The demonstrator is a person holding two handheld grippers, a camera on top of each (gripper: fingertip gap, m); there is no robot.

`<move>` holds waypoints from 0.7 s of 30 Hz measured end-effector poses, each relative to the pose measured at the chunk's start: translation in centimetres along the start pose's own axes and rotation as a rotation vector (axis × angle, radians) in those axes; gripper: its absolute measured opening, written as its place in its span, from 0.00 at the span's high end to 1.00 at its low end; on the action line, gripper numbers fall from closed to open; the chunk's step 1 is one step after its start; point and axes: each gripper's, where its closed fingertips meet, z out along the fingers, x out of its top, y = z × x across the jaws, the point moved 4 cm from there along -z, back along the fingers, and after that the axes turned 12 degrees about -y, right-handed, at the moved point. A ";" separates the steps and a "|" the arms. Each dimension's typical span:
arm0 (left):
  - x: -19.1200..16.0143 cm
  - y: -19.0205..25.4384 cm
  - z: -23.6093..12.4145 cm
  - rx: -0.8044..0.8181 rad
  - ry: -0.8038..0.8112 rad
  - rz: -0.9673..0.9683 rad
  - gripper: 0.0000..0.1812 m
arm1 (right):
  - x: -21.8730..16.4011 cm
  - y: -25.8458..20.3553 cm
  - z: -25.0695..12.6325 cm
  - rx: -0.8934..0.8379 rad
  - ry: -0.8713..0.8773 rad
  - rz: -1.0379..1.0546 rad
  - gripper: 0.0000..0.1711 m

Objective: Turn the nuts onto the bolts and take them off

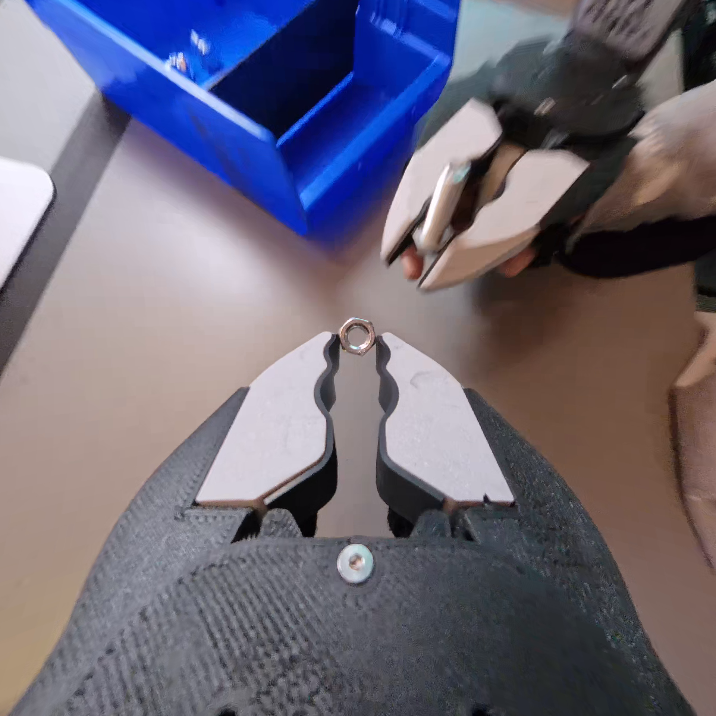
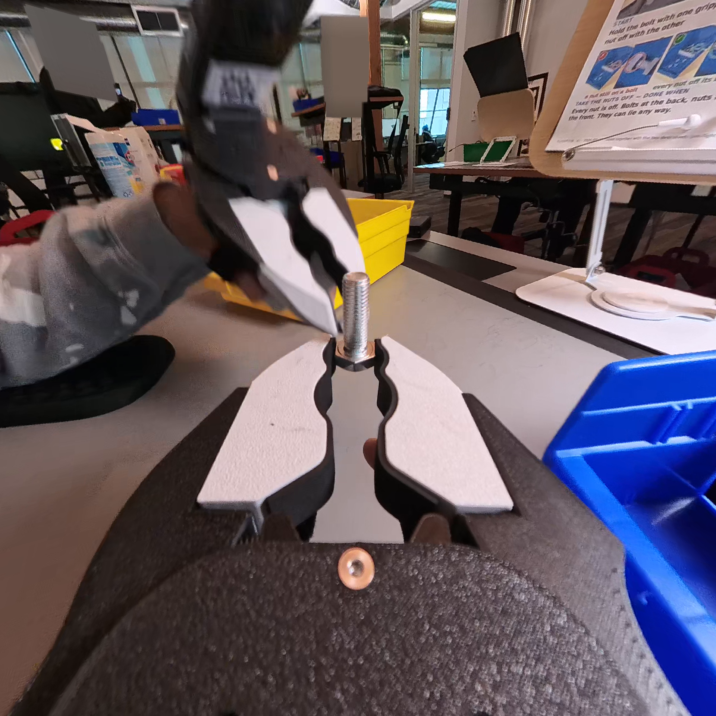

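The nut (image 1: 355, 336) sits pinched at the left hand-held gripper (image 1: 356, 341) tips, hole facing the camera. The bolt (image 2: 355, 314) stands upright, its head clamped in the right hand-held gripper (image 2: 355, 350). Aligning hole with thread squarely seems best. The right hand-held gripper, blurred, angles in from two o'clock above the desk (image 1: 174, 310).
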 end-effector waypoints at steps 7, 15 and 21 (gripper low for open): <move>4.8 2.7 -4.7 -0.052 -0.065 0.172 0.90 | -0.9 -1.2 1.2 0.013 -0.059 -0.034 0.89; 4.5 4.1 -2.0 -0.065 -0.206 0.237 0.90 | -0.8 -1.8 1.4 0.012 -0.078 -0.053 0.89; 4.4 4.1 -1.7 -0.058 -0.239 0.246 0.90 | -1.0 -2.0 1.6 0.009 -0.098 -0.071 0.89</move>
